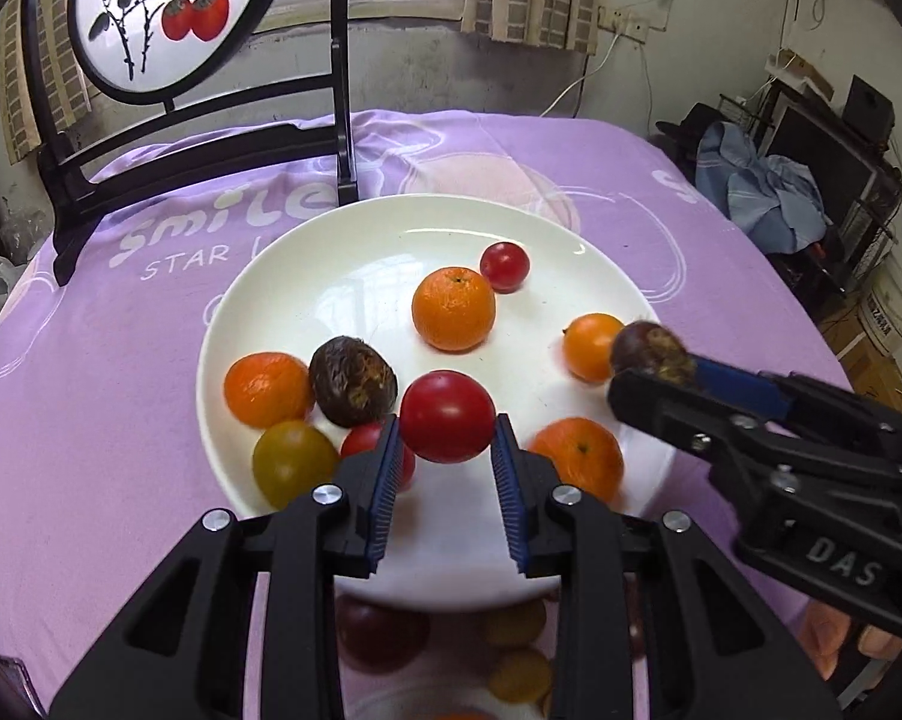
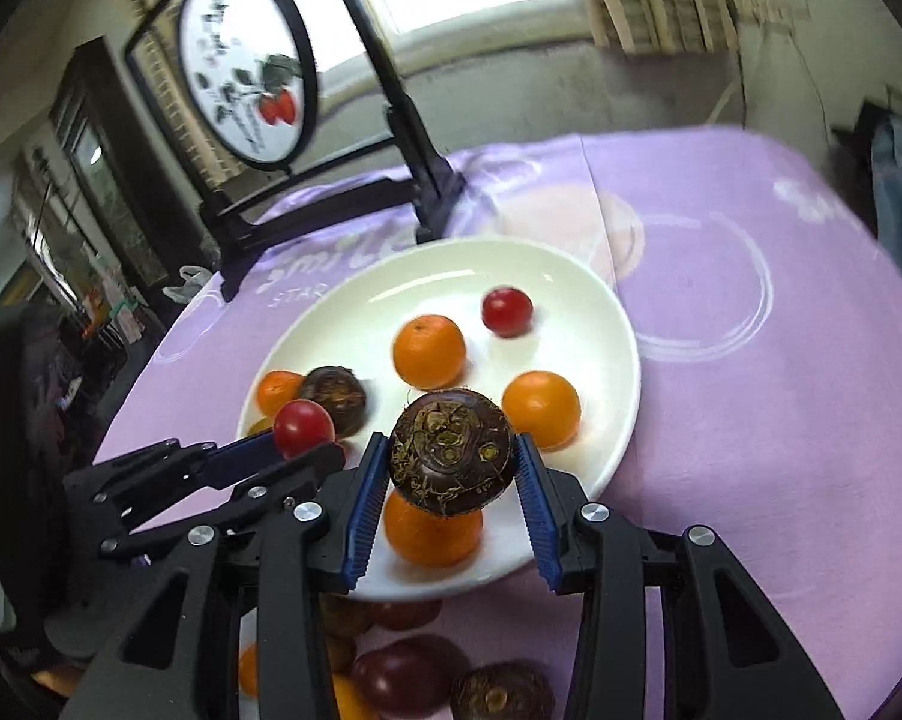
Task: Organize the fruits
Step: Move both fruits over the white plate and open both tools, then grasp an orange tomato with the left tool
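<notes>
Two grippers hold fruit above the white plate (image 1: 282, 276), which rests on a purple cloth (image 1: 691, 228). The left gripper (image 1: 447, 450) pinches a red tomato (image 1: 446, 416) between its blue pads, over the plate's near rim. The right gripper (image 2: 451, 468) pinches a dark brown water chestnut (image 2: 451, 459), also over the near part of the plate. On the plate lie several oranges, one at its centre (image 1: 453, 308), a small red tomato (image 1: 504, 266) toward the far rim, a second dark chestnut (image 1: 353, 381) and a yellow-green tomato (image 1: 293, 463) at its left side. A round painted screen (image 1: 168, 6) stands beyond the plate.
</notes>
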A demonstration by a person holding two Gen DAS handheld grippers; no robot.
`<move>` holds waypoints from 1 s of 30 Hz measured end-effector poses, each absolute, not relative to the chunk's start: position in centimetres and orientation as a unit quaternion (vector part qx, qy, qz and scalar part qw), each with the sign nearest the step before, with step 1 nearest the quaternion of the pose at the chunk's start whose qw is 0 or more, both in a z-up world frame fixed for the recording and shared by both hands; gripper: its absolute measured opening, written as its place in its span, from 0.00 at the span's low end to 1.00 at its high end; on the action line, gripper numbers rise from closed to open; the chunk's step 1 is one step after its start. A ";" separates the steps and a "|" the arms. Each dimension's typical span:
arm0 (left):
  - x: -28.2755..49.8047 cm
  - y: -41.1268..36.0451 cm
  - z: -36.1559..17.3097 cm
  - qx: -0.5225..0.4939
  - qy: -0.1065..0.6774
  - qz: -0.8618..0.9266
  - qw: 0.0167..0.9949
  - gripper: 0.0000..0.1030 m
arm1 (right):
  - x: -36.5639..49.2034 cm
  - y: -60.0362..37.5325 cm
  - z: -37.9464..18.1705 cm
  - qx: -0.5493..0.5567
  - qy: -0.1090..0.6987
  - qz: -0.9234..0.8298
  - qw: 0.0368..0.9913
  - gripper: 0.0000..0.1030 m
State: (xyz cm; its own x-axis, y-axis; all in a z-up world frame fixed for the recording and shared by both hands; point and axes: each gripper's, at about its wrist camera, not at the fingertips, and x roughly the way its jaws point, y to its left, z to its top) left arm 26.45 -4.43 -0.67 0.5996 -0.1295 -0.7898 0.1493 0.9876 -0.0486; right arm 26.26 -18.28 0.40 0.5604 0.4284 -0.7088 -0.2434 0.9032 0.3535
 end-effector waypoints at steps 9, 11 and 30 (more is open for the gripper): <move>27.1 -4.0 -0.5 0.002 0.435 -0.064 0.898 0.56 | 26.0 -19.6 -1.1 0.187 0.442 0.208 0.853 0.59; 26.0 -3.9 0.2 0.003 0.427 -0.061 0.902 0.61 | 24.9 -20.0 -0.5 0.189 0.435 0.214 0.854 0.60; 14.2 -1.6 -1.5 0.003 0.427 -0.047 0.903 0.71 | 13.9 -20.8 -2.0 0.117 0.432 0.200 0.872 0.66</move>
State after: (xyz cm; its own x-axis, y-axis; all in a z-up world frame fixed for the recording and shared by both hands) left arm 14.17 -1.64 -1.48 0.6315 -0.0830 -0.7709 0.0884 0.9955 -0.0348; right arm 13.94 -20.77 -2.02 0.5470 0.4498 -0.7060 -0.2477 0.8926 0.3767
